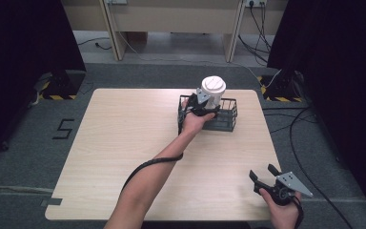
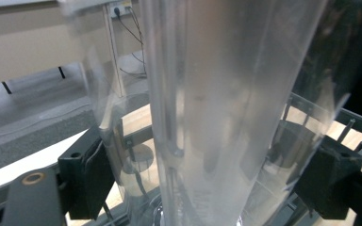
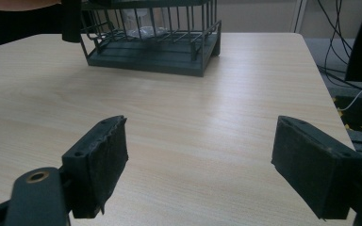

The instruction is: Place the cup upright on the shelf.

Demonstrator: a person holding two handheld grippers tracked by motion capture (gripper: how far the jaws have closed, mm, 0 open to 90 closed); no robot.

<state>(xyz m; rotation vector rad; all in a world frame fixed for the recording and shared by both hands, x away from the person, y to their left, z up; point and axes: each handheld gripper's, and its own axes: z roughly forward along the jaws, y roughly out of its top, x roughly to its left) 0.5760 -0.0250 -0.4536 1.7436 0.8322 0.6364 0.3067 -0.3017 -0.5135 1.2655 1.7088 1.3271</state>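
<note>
Left gripper (image 1: 201, 107) pinches my cup (image 1: 212, 90) upright over the basket (image 1: 228, 117) at twelve o'clock; right gripper (image 1: 262, 172) idles spread at five.

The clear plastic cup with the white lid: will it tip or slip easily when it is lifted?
The cup looks tall and narrow, so probably tippy. Its thin clear wall seems smooth and likely light, perhaps slippery or crushable. The left gripper holds it over the basket.

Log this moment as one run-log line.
left tongs: shut on clear lidded cup, in black wire basket | right tongs: open, holding nothing, above table
</note>
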